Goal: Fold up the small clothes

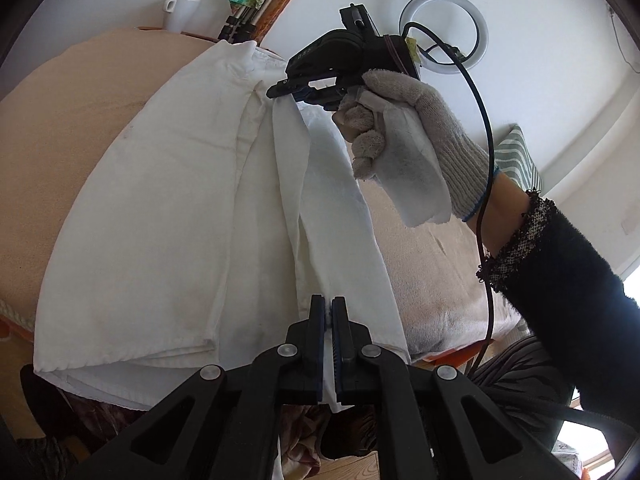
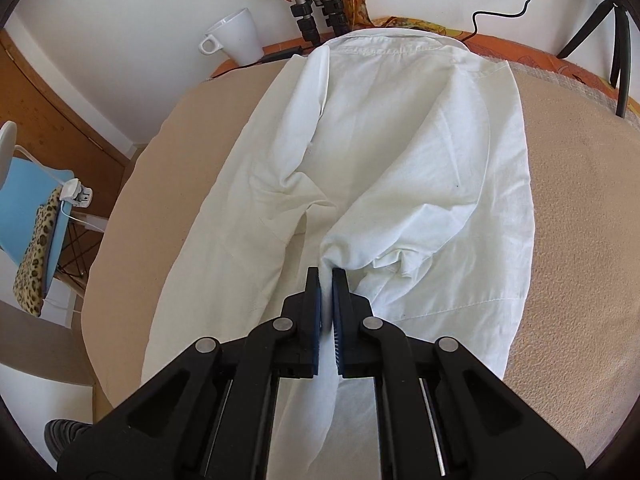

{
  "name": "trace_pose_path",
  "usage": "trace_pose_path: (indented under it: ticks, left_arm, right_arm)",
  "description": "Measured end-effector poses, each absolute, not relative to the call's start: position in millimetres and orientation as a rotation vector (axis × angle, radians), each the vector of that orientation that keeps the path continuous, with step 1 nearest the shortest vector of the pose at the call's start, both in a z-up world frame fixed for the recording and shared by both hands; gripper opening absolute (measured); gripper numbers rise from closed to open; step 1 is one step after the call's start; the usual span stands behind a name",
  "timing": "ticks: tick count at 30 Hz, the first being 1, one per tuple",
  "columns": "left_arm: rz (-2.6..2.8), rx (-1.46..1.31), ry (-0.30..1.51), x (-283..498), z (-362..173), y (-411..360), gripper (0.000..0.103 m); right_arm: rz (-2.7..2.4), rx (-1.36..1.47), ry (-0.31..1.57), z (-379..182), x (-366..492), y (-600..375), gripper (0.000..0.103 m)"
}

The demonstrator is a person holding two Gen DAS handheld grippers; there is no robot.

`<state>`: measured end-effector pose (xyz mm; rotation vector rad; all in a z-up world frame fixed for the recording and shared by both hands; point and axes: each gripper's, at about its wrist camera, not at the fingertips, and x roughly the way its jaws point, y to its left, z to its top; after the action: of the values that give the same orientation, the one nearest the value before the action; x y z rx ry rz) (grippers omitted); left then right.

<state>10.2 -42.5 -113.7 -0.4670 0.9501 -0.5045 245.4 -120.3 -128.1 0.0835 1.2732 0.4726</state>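
A white garment (image 1: 160,208) lies spread on a beige padded table (image 1: 72,96). My left gripper (image 1: 329,302) is shut on a lifted fold of the garment near its lower edge. In the left wrist view my right gripper (image 1: 276,92), held by a gloved hand (image 1: 420,120), is shut on the far end of the same raised fold, above the cloth. In the right wrist view the right gripper (image 2: 326,274) pinches a bunched ridge of the white garment (image 2: 400,140), which stretches away to its far edge.
A white mug (image 2: 236,36) and tripod legs (image 2: 316,0) stand at the table's far edge. A ring light (image 1: 444,32) hangs on the wall. A chair with blue and leopard-print cloth (image 2: 36,216) stands left of the table. A cable (image 1: 486,160) trails from the right gripper.
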Motion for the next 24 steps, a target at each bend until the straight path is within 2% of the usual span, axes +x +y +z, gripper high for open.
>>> trace_pose_path:
  ticks: [1,5,11,14,16,20,24]
  left_arm:
    - [-0.500,-0.463,0.954,9.6,-114.3,-42.3,0.000]
    - [-0.481,-0.440,0.941,5.7,-110.4,-39.6,0.000]
    - [-0.460,-0.347,0.908,1.1,-91.9,-30.1,0.004]
    - [-0.478,-0.274,0.892,-2.6,-78.7,-24.3,0.017]
    - [-0.473,-0.213,0.876,-3.1,-72.2,-22.2,0.019]
    - [-0.477,-0.151,0.874,1.5,-67.3,-15.9,0.019]
    - [-0.513,-0.148,0.885,13.0,-66.1,-17.0,0.019]
  right_arm:
    - [0.488,0.102,1.283,-130.1,246.4,-120.1,0.012]
    - [0.567,0.197,1.290,-122.1,244.1,-127.7,0.031]
    - [0.597,0.294,1.189,-71.9,221.3,-173.1,0.031]
    - [0.598,0.269,1.160,-53.6,191.4,-195.6,0.031]
    - [0.569,0.220,1.165,-47.0,163.8,-202.9,0.031]
    - [0.504,0.180,1.208,-58.1,110.0,-221.4,0.031]
    - [0.500,0.257,1.296,-85.6,69.1,-242.4,0.031]
